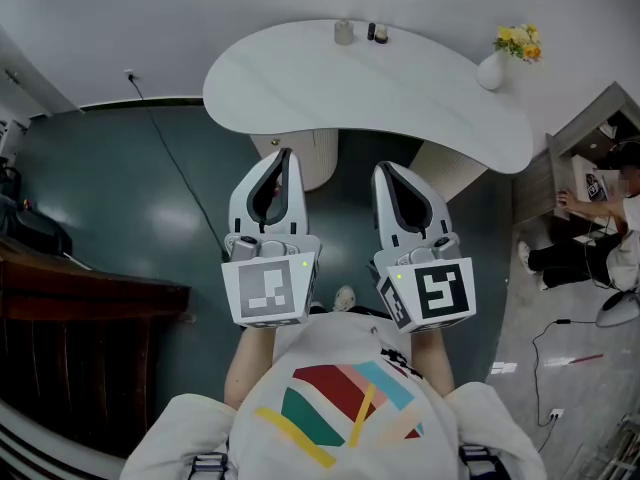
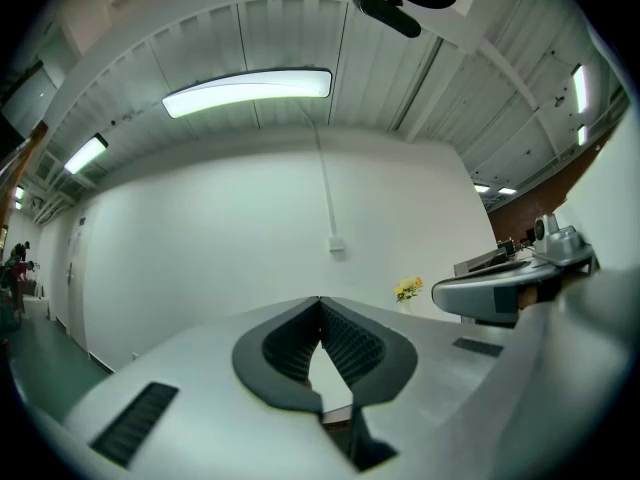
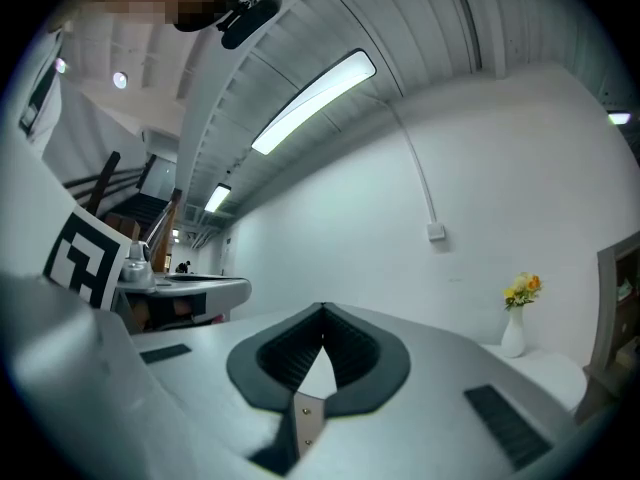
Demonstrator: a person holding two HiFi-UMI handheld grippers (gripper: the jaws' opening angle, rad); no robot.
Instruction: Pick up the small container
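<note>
Head view: task not begun. Left gripper point(image 1: 284, 156) & right gripper point(image 1: 384, 168) both pressed together, empty, held short of table point(image 1: 300, 88). Small container point(image 1: 344, 33), prob. grey pot at far edge, untouched; reach, grasp, lift all left.

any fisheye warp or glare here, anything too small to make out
Head view: strong fisheye, the white table bows, and the small containers at its far edge are too tiny for detail. Left gripper view: dark round vignette, ceiling light blown out and curved. Right gripper view: same warp, light strip glares.
</note>
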